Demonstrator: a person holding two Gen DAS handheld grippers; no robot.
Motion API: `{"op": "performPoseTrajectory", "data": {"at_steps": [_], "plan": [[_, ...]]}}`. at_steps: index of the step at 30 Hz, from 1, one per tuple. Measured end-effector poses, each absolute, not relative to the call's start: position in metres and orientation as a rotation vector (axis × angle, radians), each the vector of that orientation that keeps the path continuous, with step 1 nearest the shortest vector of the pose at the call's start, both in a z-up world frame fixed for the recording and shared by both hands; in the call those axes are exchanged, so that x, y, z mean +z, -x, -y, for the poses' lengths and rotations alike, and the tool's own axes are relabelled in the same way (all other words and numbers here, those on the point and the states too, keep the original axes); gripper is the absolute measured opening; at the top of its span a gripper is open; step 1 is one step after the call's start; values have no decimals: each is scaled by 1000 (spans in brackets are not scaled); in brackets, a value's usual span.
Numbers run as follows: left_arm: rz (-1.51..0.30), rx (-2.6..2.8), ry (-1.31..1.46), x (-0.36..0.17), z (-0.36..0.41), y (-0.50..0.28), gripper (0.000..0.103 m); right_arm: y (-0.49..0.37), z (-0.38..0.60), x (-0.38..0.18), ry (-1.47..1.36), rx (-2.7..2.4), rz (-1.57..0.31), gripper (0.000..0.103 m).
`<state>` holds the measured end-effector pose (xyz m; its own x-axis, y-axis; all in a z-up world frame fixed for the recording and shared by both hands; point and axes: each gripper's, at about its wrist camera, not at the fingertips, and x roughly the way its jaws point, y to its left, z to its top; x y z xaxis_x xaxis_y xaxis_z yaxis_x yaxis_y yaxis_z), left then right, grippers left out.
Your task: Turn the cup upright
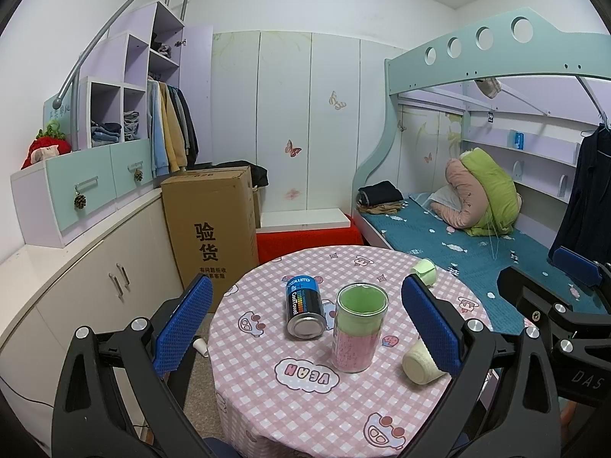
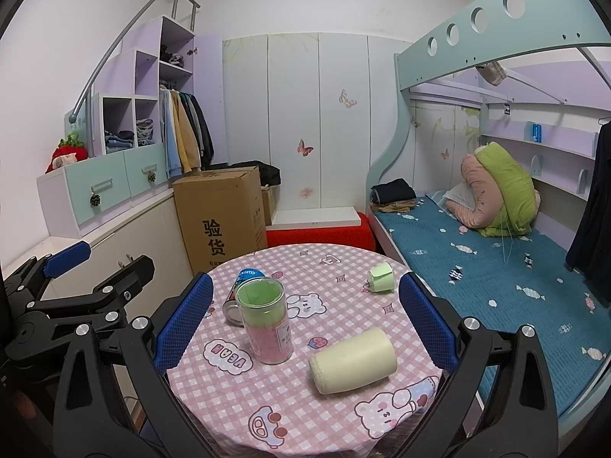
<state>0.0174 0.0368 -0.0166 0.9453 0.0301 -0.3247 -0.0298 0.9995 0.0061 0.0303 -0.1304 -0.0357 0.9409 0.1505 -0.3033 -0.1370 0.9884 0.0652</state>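
Observation:
A cream cup (image 2: 353,360) lies on its side on the round table (image 2: 305,412), base toward me; in the left wrist view (image 1: 420,362) my left gripper's right finger partly hides it. My right gripper (image 2: 305,324) is open and empty, above the table's near edge, with the cup between and just ahead of its fingers. My left gripper (image 1: 305,328) is open and empty, hovering over the table's near side. A small green paper cup (image 2: 381,277) lies tipped over at the far right of the table; it also shows in the left wrist view (image 1: 424,271).
A clear jar (image 2: 265,320) with green and pink contents stands upright mid-table. A blue can (image 1: 304,307) lies on its side beside it. A cardboard box (image 1: 210,225) and cabinets stand left, a bunk bed (image 2: 477,267) right.

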Motion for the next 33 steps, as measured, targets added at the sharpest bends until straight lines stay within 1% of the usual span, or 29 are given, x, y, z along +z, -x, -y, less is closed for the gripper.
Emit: {"op": "performPoseTrajectory", "data": {"at_steps": [33], "plan": [[-345,31,3,-21,-37,-20,95,-31,128,-44,-42,150,-318,98]]}}
